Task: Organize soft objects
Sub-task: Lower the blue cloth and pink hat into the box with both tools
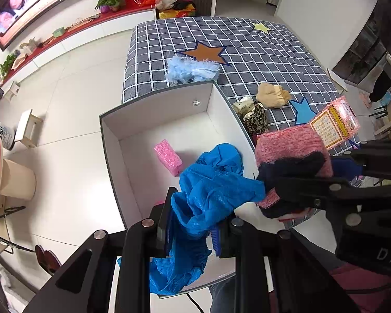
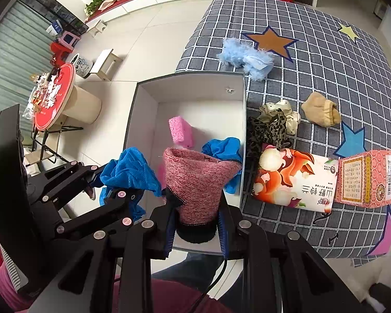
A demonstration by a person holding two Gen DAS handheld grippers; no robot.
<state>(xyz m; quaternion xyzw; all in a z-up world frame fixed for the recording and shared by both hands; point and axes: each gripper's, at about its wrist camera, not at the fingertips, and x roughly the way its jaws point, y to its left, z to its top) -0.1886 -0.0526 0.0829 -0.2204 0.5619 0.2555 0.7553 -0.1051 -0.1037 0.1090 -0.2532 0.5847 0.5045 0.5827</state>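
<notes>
Both tongs are squeezed shut on soft things over the white box.

The left tongs [image 1: 193, 230] pinch a crinkly blue cloth [image 1: 211, 193] that hangs into the white box [image 2: 190, 96]. The right tongs [image 2: 196, 230] grip a pink knitted hat [image 2: 198, 182] by its dark rim. A pink sponge [image 2: 180, 130] lies in the box. On the checked bench [image 2: 325, 60] beside it sit a fluffy blue thing [image 2: 245, 57] and a tan sock [image 2: 320, 112].

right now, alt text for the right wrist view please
The right gripper holds a pink knit sock above an open white box containing a pink sponge; the left gripper beside it holds blue cloth. More soft items lie on the checked tablecloth.
</notes>
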